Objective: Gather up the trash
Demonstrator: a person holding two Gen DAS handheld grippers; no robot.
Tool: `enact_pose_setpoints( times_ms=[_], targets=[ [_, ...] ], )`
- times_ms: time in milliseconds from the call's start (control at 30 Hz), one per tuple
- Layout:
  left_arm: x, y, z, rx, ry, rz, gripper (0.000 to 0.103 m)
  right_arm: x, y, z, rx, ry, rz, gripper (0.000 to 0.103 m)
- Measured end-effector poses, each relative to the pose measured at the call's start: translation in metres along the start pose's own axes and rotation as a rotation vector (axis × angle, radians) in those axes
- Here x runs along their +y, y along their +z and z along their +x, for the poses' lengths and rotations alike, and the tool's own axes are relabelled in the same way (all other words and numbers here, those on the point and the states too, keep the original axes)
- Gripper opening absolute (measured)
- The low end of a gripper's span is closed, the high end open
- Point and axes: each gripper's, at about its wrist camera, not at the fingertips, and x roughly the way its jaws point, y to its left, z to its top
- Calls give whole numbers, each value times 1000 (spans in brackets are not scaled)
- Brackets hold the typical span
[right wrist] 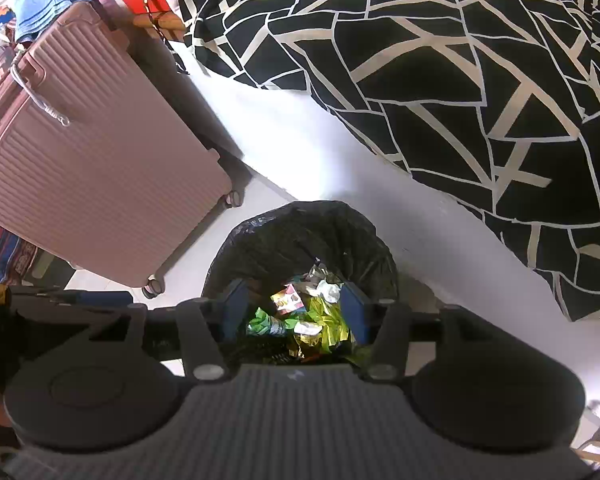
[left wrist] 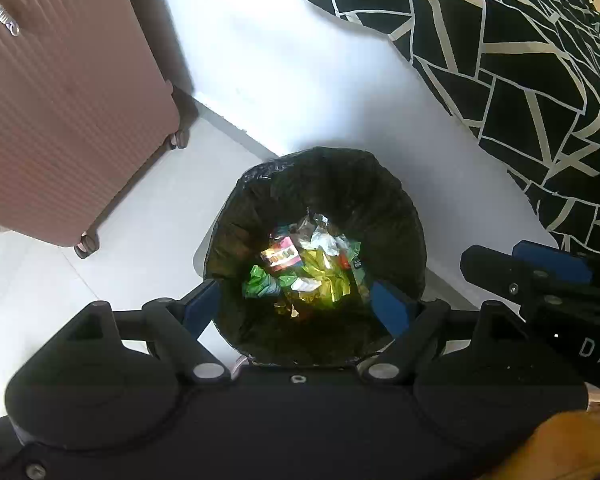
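**A:** Where do things stand with the trash?

**B:** Start with the room. The bed (right wrist: pixel 440 80) with its black-and-white cover takes up my right side, the pink suitcase (right wrist: pixel 92 160) stands to the left, and the pale floor (left wrist: pixel 140 240) I can see between them shows no loose litter. That is only a strip of the room, so I can't say the rest is clean.

**A:** And the bin?

**B:** The bin (left wrist: pixel 316 184), lined with a black bag, sits on the floor against the side of the bed, directly below both of my grippers. At its bottom lies a heap of wrappers (left wrist: pixel 308 268): green, yellow foil, silver, one pink and white packet. I judge the collecting largely done. What may be left is gathering the bag's rim and lifting it out, though that is my guess.

**A:** What are your fingers doing?

**B:** My left gripper (left wrist: pixel 302 300) is spread wide, its blue pads (left wrist: pixel 388 304) standing over the bin's mouth, holding nothing. I can't tell whether they brush the liner. My right gripper (right wrist: pixel 296 308) is likewise parted and empty, hanging above the wrappers, its tips framing the heap without touching it.
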Motion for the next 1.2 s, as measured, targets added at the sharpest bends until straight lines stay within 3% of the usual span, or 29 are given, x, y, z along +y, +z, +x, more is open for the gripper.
enact_pose_setpoints(
  times_ms=[1200],
  targets=[
    [-1, -4, 2, 13, 1, 10, 82, -1, -3, 2, -1, -10, 18, 69]
  ],
)
